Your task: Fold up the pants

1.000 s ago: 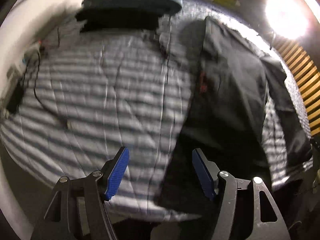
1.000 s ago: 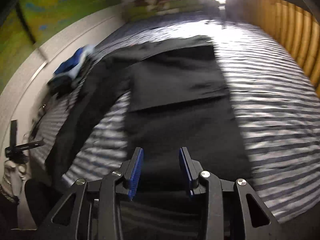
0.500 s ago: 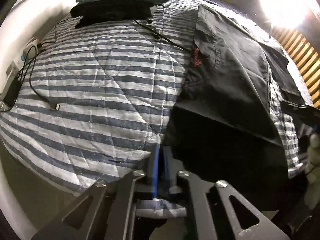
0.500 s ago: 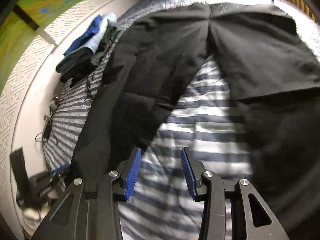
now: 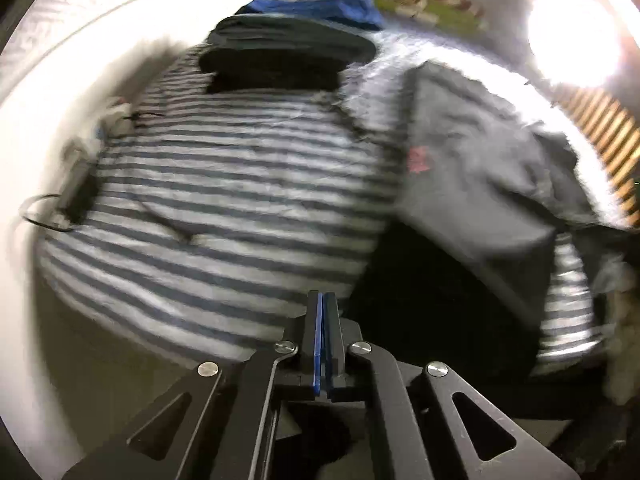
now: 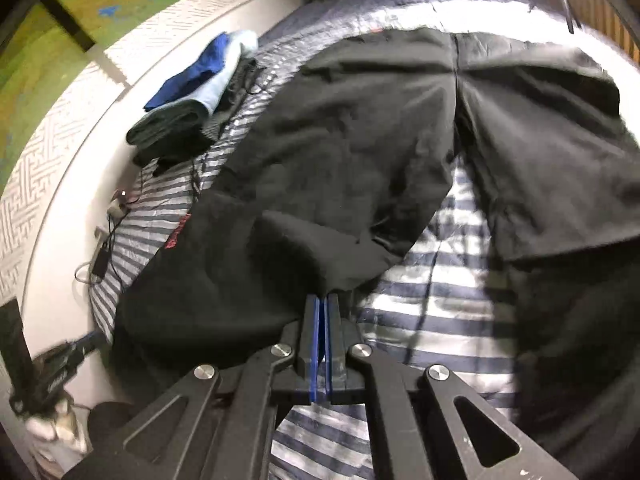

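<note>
Pinching the near end of one leg of the black pants with the right tongs, just now squeezed shut, dark cloth bunched up right at the tips. Spread out on the striped bed, just beside the pile of folded clothes, on the pile's side away from the wall. Stretched lengthways straight off from the tongs toward the far end of the bed, waist farthest away. Holding the left tongs pressed tight together too, well on the near side of that pile, black cloth just beside the tips; hard to tell through the blur whether gripping cloth or nothing. Pointing both steeply down at the bed. Probably best next to lift the pinched leg end and carry it up toward the waist or across onto the other leg, leading with the right hand, plainly the one with a hold.
</note>
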Motion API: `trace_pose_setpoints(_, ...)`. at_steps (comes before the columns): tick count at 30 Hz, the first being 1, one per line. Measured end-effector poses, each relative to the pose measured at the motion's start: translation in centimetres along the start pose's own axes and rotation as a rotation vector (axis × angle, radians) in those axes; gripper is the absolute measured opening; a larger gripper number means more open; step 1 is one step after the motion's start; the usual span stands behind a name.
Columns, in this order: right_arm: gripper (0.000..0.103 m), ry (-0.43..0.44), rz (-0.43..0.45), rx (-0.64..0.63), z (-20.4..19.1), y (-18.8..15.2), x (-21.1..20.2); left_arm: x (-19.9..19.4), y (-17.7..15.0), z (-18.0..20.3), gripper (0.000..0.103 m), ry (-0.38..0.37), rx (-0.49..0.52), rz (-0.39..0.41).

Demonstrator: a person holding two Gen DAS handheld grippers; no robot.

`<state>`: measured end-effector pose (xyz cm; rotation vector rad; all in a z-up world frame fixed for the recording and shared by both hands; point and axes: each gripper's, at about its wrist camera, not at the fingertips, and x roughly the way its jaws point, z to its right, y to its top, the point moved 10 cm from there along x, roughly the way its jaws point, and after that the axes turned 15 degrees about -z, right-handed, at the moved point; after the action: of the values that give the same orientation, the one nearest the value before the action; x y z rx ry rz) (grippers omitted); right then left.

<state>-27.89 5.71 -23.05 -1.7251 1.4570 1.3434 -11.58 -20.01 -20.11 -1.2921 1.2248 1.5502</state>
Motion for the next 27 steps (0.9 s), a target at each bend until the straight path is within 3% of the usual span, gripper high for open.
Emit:
trace_pose_setpoints(3,0.011,0.019,-0.030,-0.012,0.5,-1.9,-1.4,-0.2,-0.5,-0.2,0.002,-0.059,-0.023,-0.018)
trace_pose_setpoints(5,0.014,0.028,0.012,0.018,2.4,-3.8,-3.7,-1.0,-0.7,0.2,0.004,-0.072,-0.016,0.002)
trace_pose_setpoints(9,0.016,-0.042,0.102,0.079,7.6,-8.0,-8.8,-2.3,-1.4,3.8,0.009,-0.124,0.041,0.023)
trace_pose_setpoints(11,0.022,-0.104,0.156,0.126,11.1,-10.3,-11.8,-3.0,-1.9,7.7,0.014,-0.161,0.116,0.031)
trace_pose_setpoints(13,0.035,-0.169,0.200,0.181,14.8,-12.8,-14.6,-3.0,-2.4,11.5,0.026,-0.209,0.185,0.024)
trace_pose_setpoints(16,0.038,-0.217,0.228,0.265,19.8,-15.3,-17.4,-2.7,-3.6,19.9,0.036,-0.288,0.339,0.002)
trace_pose_setpoints(18,0.044,-0.209,0.222,0.301,21.9,-16.0,-18.0,-2.2,-4.6,25.3,0.042,-0.344,0.421,-0.029)
trace_pose_setpoints(19,0.050,-0.186,0.217,0.300,22.7,-16.1,-18.0,-1.8,-5.2,28.3,0.050,-0.380,0.470,-0.046)
trace_pose_setpoints(21,0.051,-0.164,0.202,0.290,23.4,-16.1,-17.4,-0.7,-6.2,33.8,0.060,-0.440,0.550,-0.091)
trace_pose_setpoints(24,0.056,-0.152,0.164,0.235,23.7,-15.8,-15.5,1.0,-6.6,38.4,0.061,-0.446,0.592,-0.123)
trace_pose_setpoints(26,0.057,-0.152,0.162,0.227,24.0,-15.7,-14.7,2.4,-5.8,40.2,0.061,-0.386,0.596,-0.107)
trace_pose_setpoints(27,0.057,-0.148,0.158,0.226,24.1,-15.5,-14.3,2.9,-5.5,40.9,0.060,-0.391,0.582,-0.118)
